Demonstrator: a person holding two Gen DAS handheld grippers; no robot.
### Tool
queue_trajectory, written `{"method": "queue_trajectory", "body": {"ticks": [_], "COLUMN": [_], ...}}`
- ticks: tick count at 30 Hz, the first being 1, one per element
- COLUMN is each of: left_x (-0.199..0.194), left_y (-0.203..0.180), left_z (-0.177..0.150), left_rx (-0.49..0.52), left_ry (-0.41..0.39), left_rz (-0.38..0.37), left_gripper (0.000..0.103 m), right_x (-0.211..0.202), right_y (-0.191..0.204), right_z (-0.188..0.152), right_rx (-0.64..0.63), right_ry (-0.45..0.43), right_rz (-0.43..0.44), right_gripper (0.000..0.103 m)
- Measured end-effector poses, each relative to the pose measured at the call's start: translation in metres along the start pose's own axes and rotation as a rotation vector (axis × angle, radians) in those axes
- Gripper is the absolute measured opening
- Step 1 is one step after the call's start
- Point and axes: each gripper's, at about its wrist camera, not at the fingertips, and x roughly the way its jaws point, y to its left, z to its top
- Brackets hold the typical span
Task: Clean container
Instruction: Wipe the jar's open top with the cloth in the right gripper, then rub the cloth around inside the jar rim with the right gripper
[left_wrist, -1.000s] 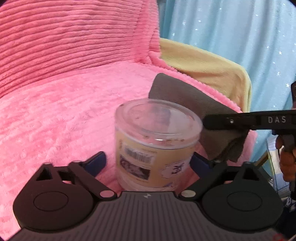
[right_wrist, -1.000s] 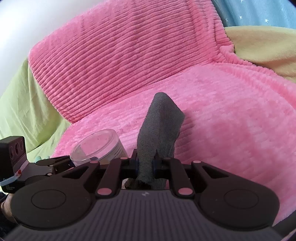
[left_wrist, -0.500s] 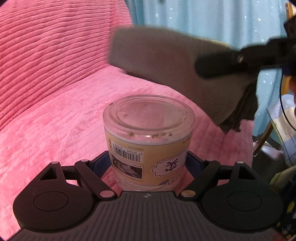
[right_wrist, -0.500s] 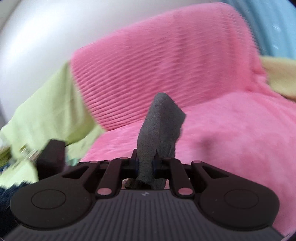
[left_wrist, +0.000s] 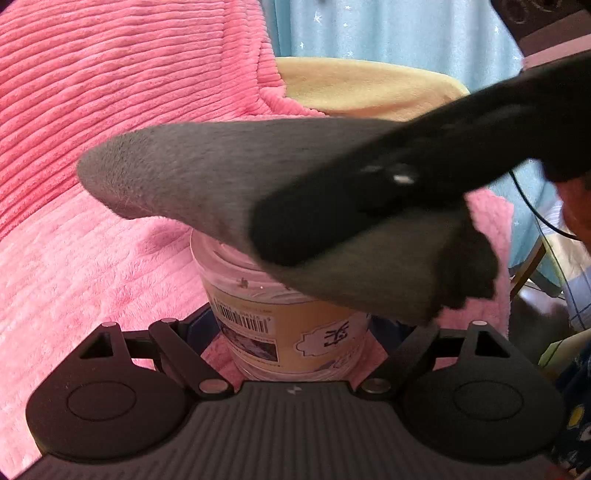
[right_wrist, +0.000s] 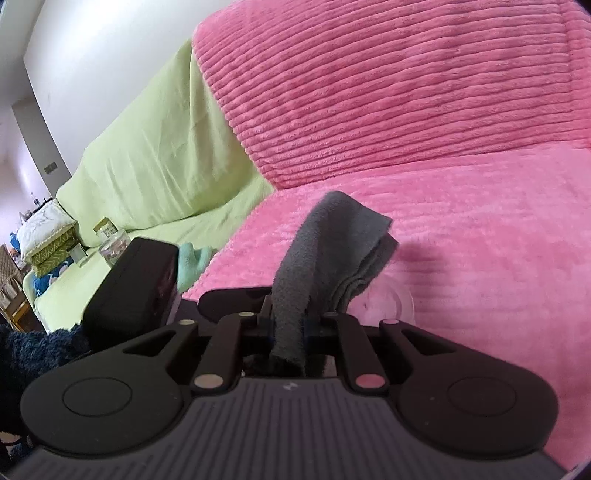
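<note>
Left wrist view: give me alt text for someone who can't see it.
A grey cloth, pinched in the right gripper, covers the top of a clear labelled plastic container clamped between the left gripper's fingers. Behind is a pink ribbed blanket.

The jar (left_wrist: 288, 314) is clear glossy plastic with a smooth paper label. The grey cloth (left_wrist: 207, 177) over it looks soft, matt and fuzzy. The pink blanket (right_wrist: 424, 110) is ribbed plush. Both grippers (left_wrist: 291, 328) (right_wrist: 288, 328) are matt black plastic with ridged bases.
</note>
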Motion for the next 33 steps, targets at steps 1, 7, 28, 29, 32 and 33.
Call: {"method": "queue_trajectory", "body": {"ticks": [1,7,28,29,32,33], "left_x": [0.0,0.0,-0.003,-0.003,0.0,-0.001], "left_y": [0.001,0.0,-0.01,-0.01,-0.008,-0.009], "left_z": [0.0,-0.002,0.0,0.0,0.001,0.001], "left_rx": [-0.001,0.013,0.059,0.058,0.05,0.053], "left_ry": [0.001,-0.003,-0.013,-0.011,-0.006,-0.004], "left_rz": [-0.003,-0.004,0.009,0.01,0.011,0.012], "left_gripper": [0.086,0.086,0.086,0.086,0.086,0.086], "right_x": [0.003,0.018,-0.037,-0.032,-0.026,-0.022], "right_y": [-0.001,-0.002,0.002,0.001,-0.002,-0.003], "right_z": [-0.001,0.0,-0.01,-0.01,-0.007,-0.005], "right_rx": [0.004,-0.02,-0.061,-0.059,-0.037,-0.033], "right_ry": [-0.015,-0.119,-0.019,-0.008,0.003,0.007], "right_rz": [-0.001,-0.133,-0.009,-0.003,0.019,0.024], "right_gripper": [0.009,0.008,0.011,0.011,0.011,0.01]}}
